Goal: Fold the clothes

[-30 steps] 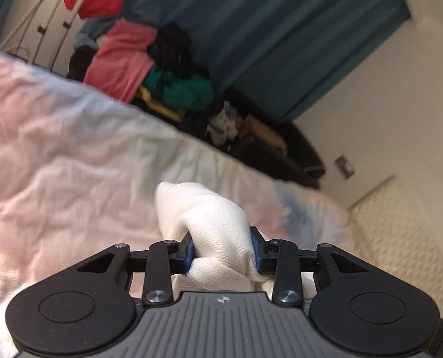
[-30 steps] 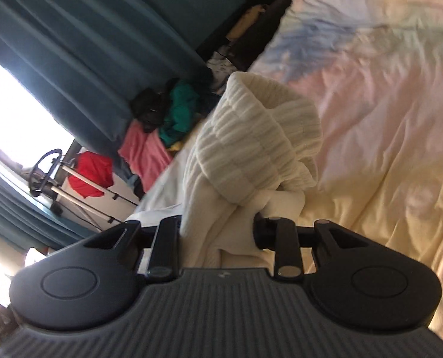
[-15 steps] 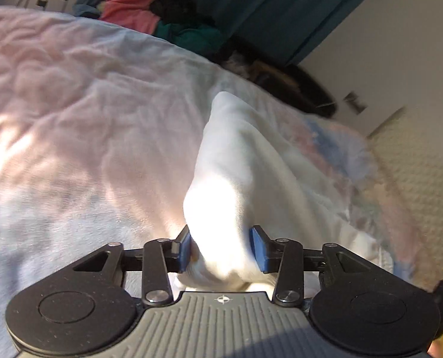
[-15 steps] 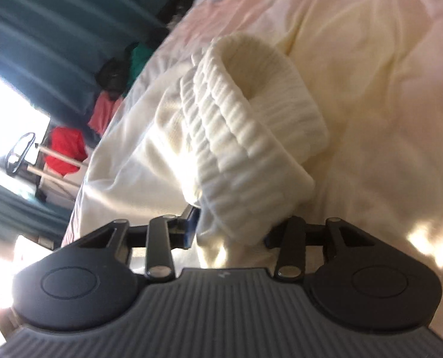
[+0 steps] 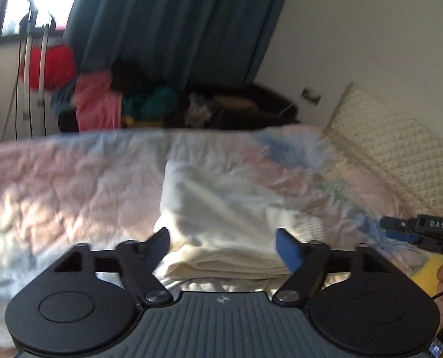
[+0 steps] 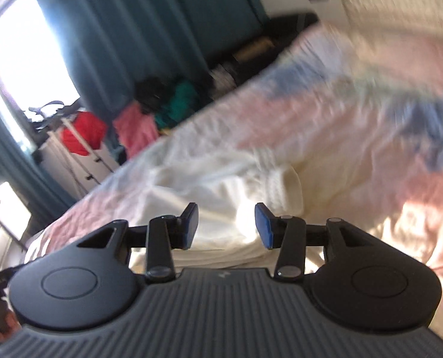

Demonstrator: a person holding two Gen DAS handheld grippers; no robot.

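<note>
Teal curtain [image 5: 173, 26], pastel bedspread [image 5: 72, 179]

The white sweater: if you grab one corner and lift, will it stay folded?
Probably not. The sweater looks soft and floppy, sagging in loose folds on the bed, so the layers would likely fall open. Its thick ribbed knit suggests it won't slip easily.

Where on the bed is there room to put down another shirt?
The bedspread lies bare left of the folded white sweater, up to the far edge. A narrower bare strip runs between the sweater and the quilted pillow. It is crowded beyond the bed, at the clothes pile.
</note>
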